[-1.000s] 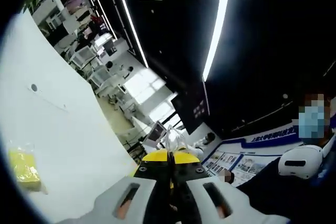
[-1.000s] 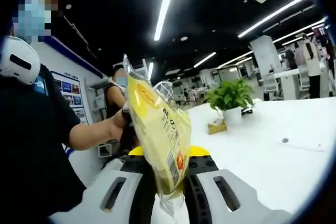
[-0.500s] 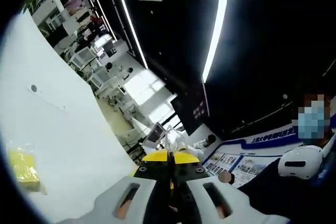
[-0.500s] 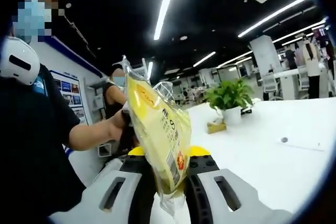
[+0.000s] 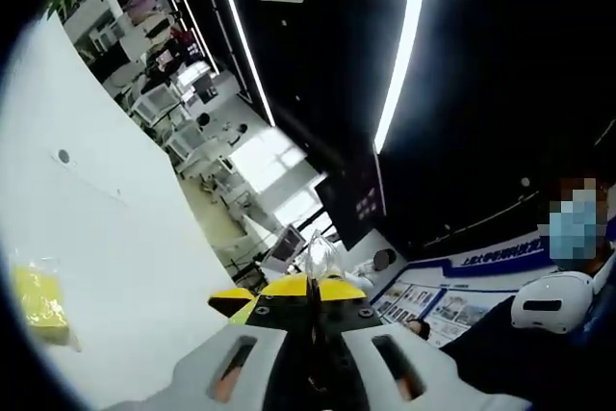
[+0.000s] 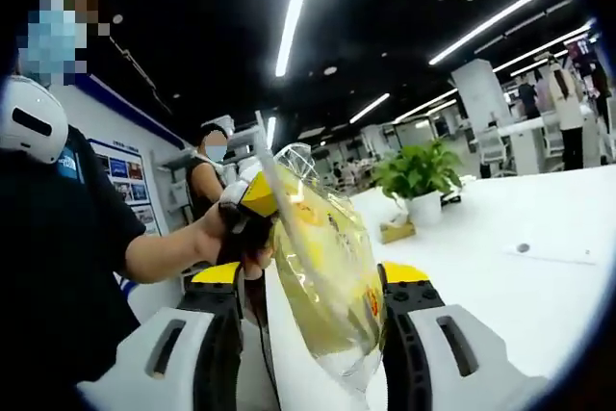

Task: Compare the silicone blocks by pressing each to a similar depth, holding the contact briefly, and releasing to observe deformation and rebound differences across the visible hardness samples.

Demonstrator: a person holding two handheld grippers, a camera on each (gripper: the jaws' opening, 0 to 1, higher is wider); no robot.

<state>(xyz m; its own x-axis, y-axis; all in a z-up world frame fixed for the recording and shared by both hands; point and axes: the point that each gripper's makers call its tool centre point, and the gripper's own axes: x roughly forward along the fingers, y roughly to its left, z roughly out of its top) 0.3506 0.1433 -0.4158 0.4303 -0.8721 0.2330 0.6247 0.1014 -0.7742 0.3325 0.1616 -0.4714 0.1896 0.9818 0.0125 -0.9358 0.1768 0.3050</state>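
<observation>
A clear plastic bag (image 6: 327,276) holding a yellow block hangs upright between the jaws of my right gripper (image 6: 310,274). Those jaws stand wide apart, and the bag lies close to the right-hand one. My left gripper (image 6: 252,197), held in a person's hand (image 6: 231,238), comes in from the left and pinches the bag's top edge. In the left gripper view my left gripper (image 5: 310,288) is shut, with a thin tip of the clear bag (image 5: 318,255) rising from between its jaws. A second yellow packet (image 5: 38,300) lies on the white table (image 5: 115,257).
The white table (image 6: 500,267) stretches to the right, with a potted plant (image 6: 419,175) and a small box (image 6: 397,231) at its far end. A person in a dark top (image 6: 67,238) stands close on the left. Another person (image 6: 207,175) stands behind.
My right gripper has gone from shut on the bag to open. The bag now hangs from my left gripper and has turned a little. A yellow jaw tip has come into the left gripper view.
</observation>
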